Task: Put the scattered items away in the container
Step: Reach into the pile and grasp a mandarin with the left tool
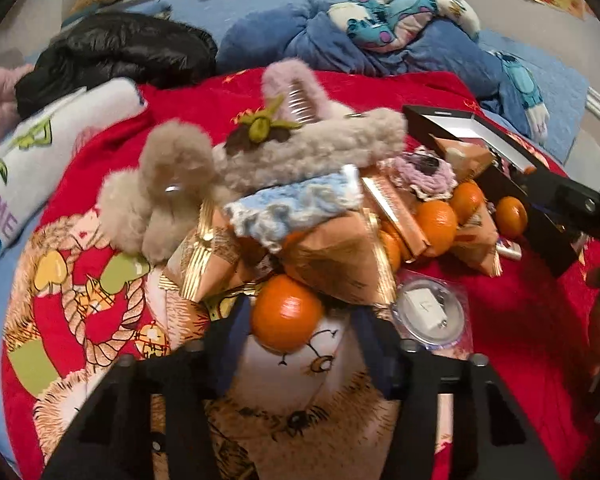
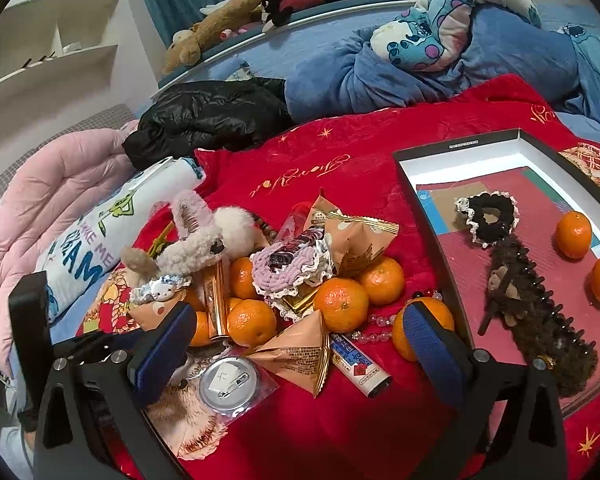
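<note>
Left gripper: jaws apart w/ a round orange mandarin sitting between the blue pads, not clamped as far as I can tell (frame is smeared, contact unclear). Prob. lined up this way because that fruit lies at the near edge of the heap, free to take w/o disturbing the rest.

Right gripper: jaws wide apart, nothing held, hovering over the pile. Between the jaws: a peach foil triangular snack packet, a white lighter w/ red print, a round clear-wrapped pin badge. Just behind its right pad sits another mandarin, near the box wall.

Beyond the jaws: more mandarins, a lilac crocheted scrunchie, then fluffy beige plush hair claws, all heaped on the red velvet blanket.

Container: a shallow black-rimmed cardboard box lid, to the right of the right jaws, already holding a black lace-edged scrunchie, a brown furry hair claw and two mandarins.

In the way: packets overlap the fruit just beyond the left jaws, so a lift could drag them.
</note>
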